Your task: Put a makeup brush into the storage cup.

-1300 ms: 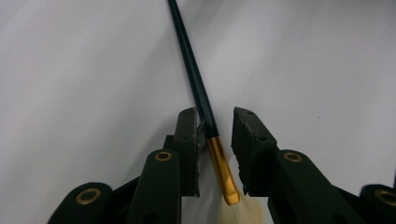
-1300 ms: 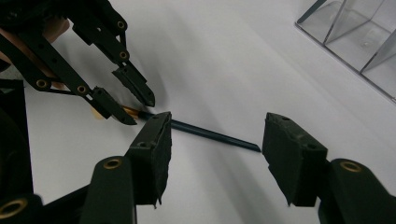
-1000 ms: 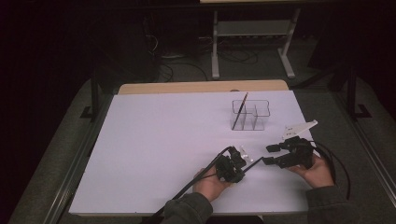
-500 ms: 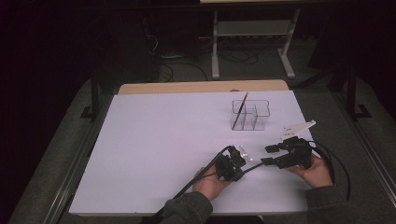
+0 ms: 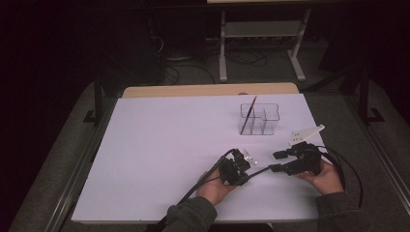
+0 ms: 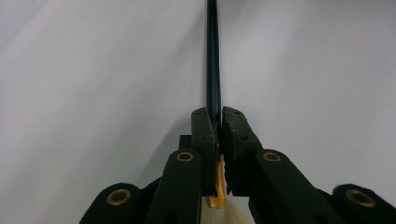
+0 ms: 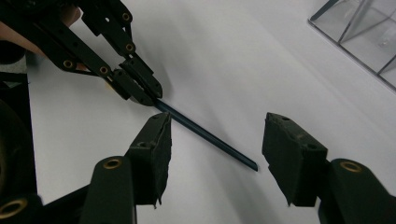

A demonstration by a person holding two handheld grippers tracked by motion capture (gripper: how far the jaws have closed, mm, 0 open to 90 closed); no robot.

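Observation:
A thin dark rod (image 6: 213, 56) lies low over the white table sheet (image 5: 159, 145). My left gripper (image 6: 218, 116) is shut on its near end, the pads pressed on it from both sides. In the high view the left gripper (image 5: 241, 170) sits at the front centre and the rod (image 5: 260, 171) runs right from it. My right gripper (image 7: 217, 149) is open, its jaws wide apart above the rod's (image 7: 205, 135) free end without touching it. In the high view the right gripper (image 5: 276, 161) faces left toward the left gripper.
A clear plastic organiser (image 5: 263, 121) with compartments stands at the back right, a second dark stick (image 5: 249, 113) leaning in it. Its corner (image 7: 364, 37) appears in the right gripper view. Cables trail from both grippers toward the front edge. Dark floor and a metal stand lie beyond the table.

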